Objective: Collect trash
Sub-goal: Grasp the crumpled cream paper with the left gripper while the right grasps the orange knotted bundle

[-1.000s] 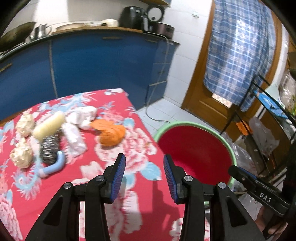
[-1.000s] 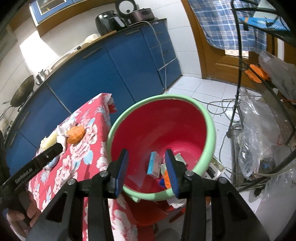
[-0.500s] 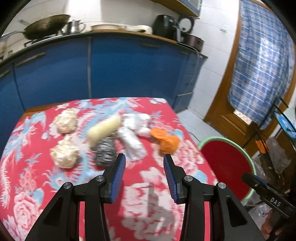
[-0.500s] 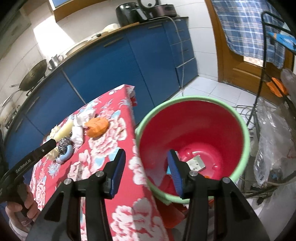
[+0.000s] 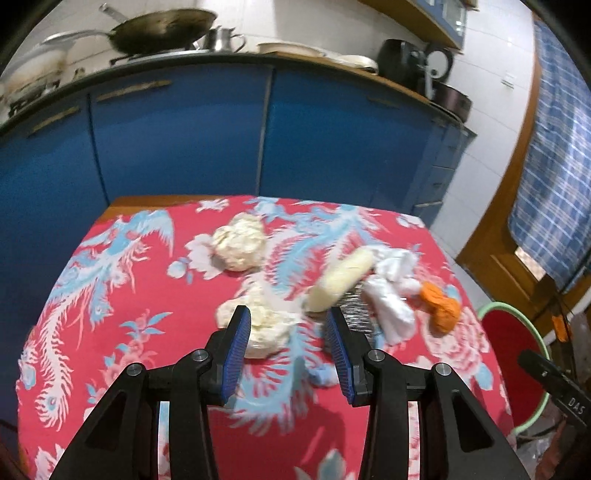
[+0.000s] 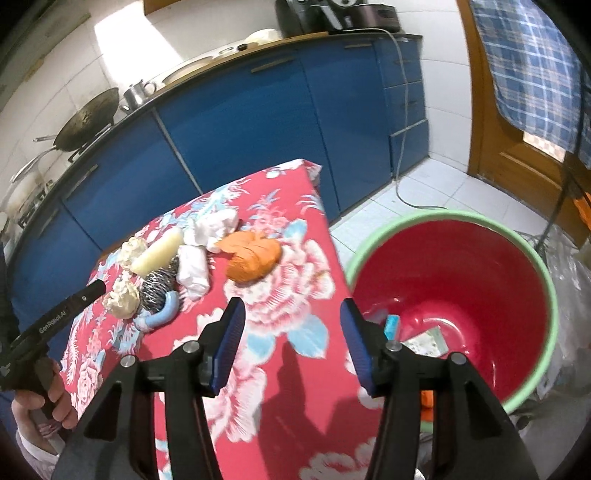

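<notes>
Trash lies in a pile on the table's red floral cloth (image 5: 110, 295): two cream crumpled wads (image 5: 240, 242), a pale yellow roll (image 5: 341, 280), a steel scourer (image 5: 356, 312), white wrapped wads (image 5: 391, 299), an orange wad (image 5: 441, 310) and a light blue piece (image 5: 325, 373). My left gripper (image 5: 287, 325) is open and empty, just short of the nearer cream wad (image 5: 262, 332). My right gripper (image 6: 291, 314) hangs over the table's corner, its jaws opening with nothing between them. The orange wad (image 6: 253, 260) lies ahead of it. The red bucket (image 6: 424, 218), green-rimmed, stands to its right with scraps inside.
Blue cabinets (image 5: 177, 140) run behind the table, with a wok (image 5: 162, 31) and appliances on the counter. A wooden door with a plaid cloth (image 6: 528, 66) is at right. A wire rack and plastic bags (image 6: 569, 266) stand beside the bucket. A cable (image 6: 402, 184) trails on the tiled floor.
Both views have swung left, from the bucket toward the table. My left gripper now faces the trash pile. The right gripper's jaws have widened, and the bucket has slid to the right.
</notes>
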Demonstrator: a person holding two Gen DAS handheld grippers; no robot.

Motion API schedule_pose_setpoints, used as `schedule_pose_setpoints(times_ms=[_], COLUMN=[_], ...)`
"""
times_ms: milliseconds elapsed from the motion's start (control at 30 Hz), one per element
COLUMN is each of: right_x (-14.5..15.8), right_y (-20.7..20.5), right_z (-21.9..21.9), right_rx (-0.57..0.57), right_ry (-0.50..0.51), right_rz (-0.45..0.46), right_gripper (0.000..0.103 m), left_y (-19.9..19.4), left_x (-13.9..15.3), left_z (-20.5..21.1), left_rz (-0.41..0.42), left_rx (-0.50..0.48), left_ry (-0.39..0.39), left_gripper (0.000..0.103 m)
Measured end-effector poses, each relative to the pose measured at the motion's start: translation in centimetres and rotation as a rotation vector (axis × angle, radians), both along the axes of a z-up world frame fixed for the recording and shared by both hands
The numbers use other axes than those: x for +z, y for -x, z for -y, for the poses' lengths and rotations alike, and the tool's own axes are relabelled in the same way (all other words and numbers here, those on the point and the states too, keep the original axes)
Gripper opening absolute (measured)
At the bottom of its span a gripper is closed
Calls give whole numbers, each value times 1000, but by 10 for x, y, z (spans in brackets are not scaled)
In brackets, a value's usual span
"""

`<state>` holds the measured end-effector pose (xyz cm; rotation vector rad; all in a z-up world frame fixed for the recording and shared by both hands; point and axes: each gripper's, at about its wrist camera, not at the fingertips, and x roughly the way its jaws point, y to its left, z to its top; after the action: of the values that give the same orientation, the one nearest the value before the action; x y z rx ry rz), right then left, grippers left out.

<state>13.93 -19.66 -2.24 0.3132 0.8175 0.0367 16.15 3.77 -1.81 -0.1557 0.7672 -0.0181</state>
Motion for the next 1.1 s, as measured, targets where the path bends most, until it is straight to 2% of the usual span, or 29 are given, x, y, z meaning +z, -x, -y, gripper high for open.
schedule_pose_setpoints(times_ms=[133,233,467,667,967,1100], right_x=[-1,-5,-17,-25,-43,-47], right_y=[-20,-34,-62,-84,-103,-104], right_z=[-15,-24,-35,-41,-49,-51], right_rx=[26,37,48,51,61,60], right_ry=[8,11,19,42,59,66], right_rz=[-7,-16,-48,-59,-96,-91], right_gripper=[56,57,58,59,59,59], left_y=[-9,-15,-25,-27,-31,-32], left_x=[-11,-18,-36,-43,-52,-56], left_z=[-12,-15,-24,-28,-32,-26], left_rz=[-16,-28,-54,-44,-46,-58], left_rx=[30,54,78,104,70,44], left_ry=[19,5,24,22,90,93], left_gripper=[49,52,53,53,53,53])
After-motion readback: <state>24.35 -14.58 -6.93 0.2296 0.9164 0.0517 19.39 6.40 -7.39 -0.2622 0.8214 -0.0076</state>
